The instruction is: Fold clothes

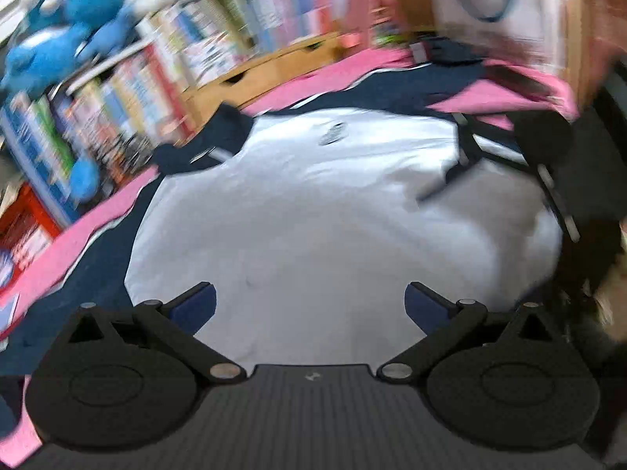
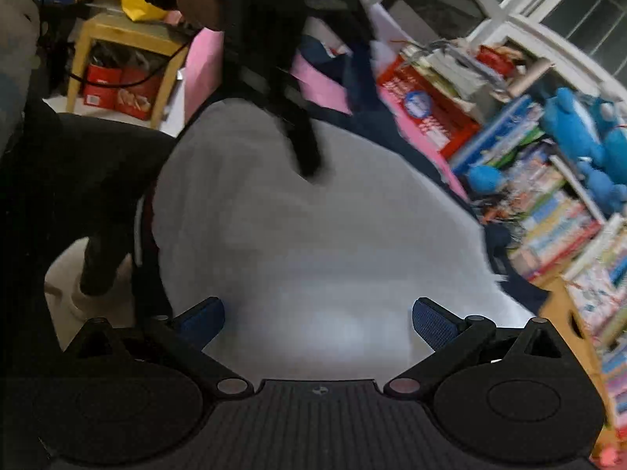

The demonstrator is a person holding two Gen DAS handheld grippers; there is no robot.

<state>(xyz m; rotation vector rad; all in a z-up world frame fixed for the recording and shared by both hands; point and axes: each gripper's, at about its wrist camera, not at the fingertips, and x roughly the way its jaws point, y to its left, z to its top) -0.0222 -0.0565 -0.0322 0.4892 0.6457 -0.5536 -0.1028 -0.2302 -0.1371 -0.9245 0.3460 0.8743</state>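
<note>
With both the left gripper (image 1: 309, 305) and right gripper (image 2: 318, 319) hovering spread wide and empty, the white shirt (image 1: 313, 203) lying just ahead is needing a low, square approach to its edge.

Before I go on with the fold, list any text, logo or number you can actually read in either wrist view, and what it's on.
Nothing can be read in either view.
Small dark logo on the white shirt: blurred.
Book spines on the shelf: print smeared by motion.
Red box with a round blue badge: white lettering too blurred.
Red cartons under the wooden stool: too small.
</note>
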